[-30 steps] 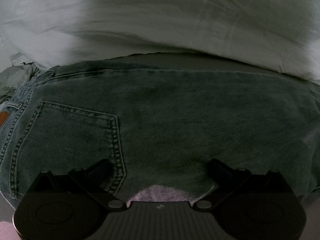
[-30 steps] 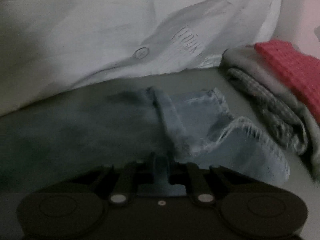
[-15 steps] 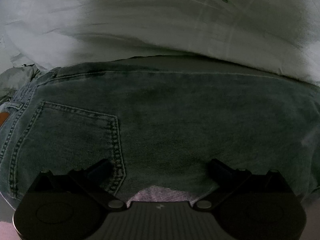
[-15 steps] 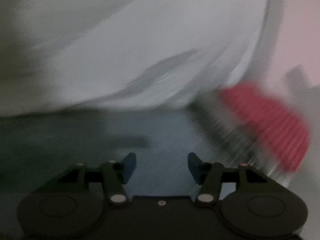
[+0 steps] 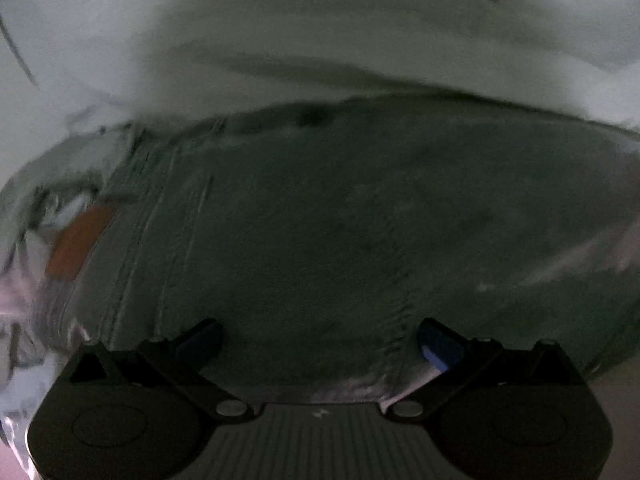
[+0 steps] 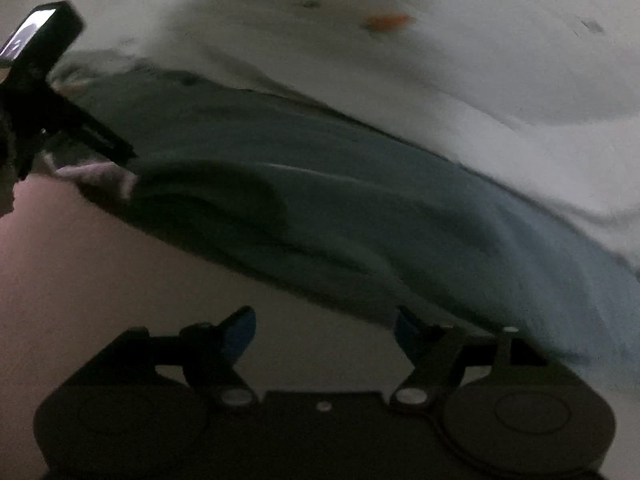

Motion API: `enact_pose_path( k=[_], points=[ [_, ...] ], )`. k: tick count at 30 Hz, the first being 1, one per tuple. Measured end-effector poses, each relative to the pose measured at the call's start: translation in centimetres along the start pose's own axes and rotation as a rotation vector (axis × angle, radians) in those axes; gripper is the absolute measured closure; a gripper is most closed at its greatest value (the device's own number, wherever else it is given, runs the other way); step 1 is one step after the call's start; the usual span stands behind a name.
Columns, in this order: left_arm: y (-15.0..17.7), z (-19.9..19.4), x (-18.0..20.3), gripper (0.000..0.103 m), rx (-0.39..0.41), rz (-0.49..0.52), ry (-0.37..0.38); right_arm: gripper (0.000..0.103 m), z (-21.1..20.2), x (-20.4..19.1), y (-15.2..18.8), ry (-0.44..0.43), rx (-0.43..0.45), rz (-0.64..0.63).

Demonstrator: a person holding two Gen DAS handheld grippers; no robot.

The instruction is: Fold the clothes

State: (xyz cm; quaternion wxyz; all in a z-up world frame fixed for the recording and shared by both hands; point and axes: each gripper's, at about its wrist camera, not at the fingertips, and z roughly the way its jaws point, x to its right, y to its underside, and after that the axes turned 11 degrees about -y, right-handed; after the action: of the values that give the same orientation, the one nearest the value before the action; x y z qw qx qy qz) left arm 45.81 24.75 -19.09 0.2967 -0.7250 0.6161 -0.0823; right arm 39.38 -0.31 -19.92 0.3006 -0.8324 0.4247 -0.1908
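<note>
Now the dark blue-grey denim jeans [image 5: 360, 220] lie spread flat on the pale surface [image 6: 100, 280], their far edge against a white sheet printed with small orange carrots [image 5: 320, 32]. An orange-brown leather patch [image 5: 76, 240] on the jeans shows blurred at the left of the left wrist view. The left tool [image 5: 320, 338] hovers over the denim with its jaws spread wide and nothing pinched between them. The right tool [image 6: 322, 330] sits at the near edge of the jeans over bare surface; its jaws have just been opening and stand apart, empty. In the right wrist view the left tool appears at the far left.
</note>
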Motion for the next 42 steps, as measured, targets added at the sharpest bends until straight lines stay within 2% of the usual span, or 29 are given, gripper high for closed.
enact_pose_path(
  k=[2, 6, 10, 11, 14, 16, 19, 21, 23, 26, 29, 31, 33, 34, 35, 39, 42],
  points=[
    [0.1, 0.5, -0.5, 0.0, 0.004, -0.011, 0.03, 0.026, 1.3, -0.3, -1.1, -0.016, -0.025, -0.011],
    [0.3, 0.6, -0.7, 0.0, 0.03, 0.013, 0.051, 0.026, 3.3, -0.2, -2.9, -0.173, -0.066, 0.031],
    [0.8, 0.5, -1.0, 0.0, 0.056, 0.035, 0.079, 0.026, 3.5, -2.7, -4.2, -0.328, -0.028, 0.063],
    [0.8, 0.4, -1.0, 0.0, 0.057, 0.043, 0.085, 0.026, 3.9, -3.3, -4.5, -0.328, -0.026, 0.06],
    [0.9, 0.5, -1.1, 0.0, 0.064, 0.057, 0.098, 0.026, 4.9, -3.6, -5.7, -0.203, -0.027, 0.045],
    [1.2, 0.4, -1.1, 0.0, 0.077, 0.066, 0.099, 0.026, 4.8, -2.8, -6.3, -0.142, 0.011, 0.097],
    [1.3, 0.5, -1.3, 0.0, 0.089, 0.065, 0.106, 0.023, 4.5, -1.3, -6.6, -0.123, 0.057, 0.219],
    [1.5, 0.4, -1.4, 0.0, 0.097, 0.062, 0.107, 0.023, 5.0, -1.8, -6.4, -0.094, 0.033, 0.194],
    [1.7, 0.4, -1.4, 0.0, 0.106, 0.059, 0.105, 0.024, 5.0, -2.9, -6.2, -0.099, 0.013, 0.16],
    [1.7, 0.5, -1.3, 0.0, 0.112, 0.052, 0.103, 0.026, 4.1, -4.7, -6.1, -0.2, -0.001, 0.113],
    [1.7, 0.5, -1.3, 0.0, 0.115, 0.046, 0.099, 0.026, 4.3, -6.4, -6.1, -0.151, -0.04, -0.019],
    [1.7, 0.5, -1.3, 0.0, 0.11, 0.047, 0.103, 0.024, 4.5, -6.3, -6.1, -0.147, -0.036, -0.005],
    [1.3, 0.5, -1.8, 0.0, 0.092, 0.038, 0.126, 0.042, 4.3, -5.4, -6.1, -0.178, -0.021, 0.065],
    [1.1, 0.6, -2.3, 0.0, 0.077, 0.021, 0.148, 0.066, 4.1, -5.3, -5.9, -0.199, -0.008, 0.077],
    [0.8, 0.7, -2.8, 0.0, 0.062, 0.0, 0.173, 0.097, 3.4, -5.3, -5.6, -0.222, -0.001, 0.075],
    [-0.1, 1.3, -5.2, 0.0, 0.013, -0.127, 0.281, 0.103, -1.6, -7.5, -3.0, -0.261, 0.018, -0.02],
    [-0.2, 1.7, -6.6, 0.0, -0.005, -0.224, 0.34, 0.103, -3.5, -9.8, 0.7, -0.265, -0.054, -0.071]
  ],
)
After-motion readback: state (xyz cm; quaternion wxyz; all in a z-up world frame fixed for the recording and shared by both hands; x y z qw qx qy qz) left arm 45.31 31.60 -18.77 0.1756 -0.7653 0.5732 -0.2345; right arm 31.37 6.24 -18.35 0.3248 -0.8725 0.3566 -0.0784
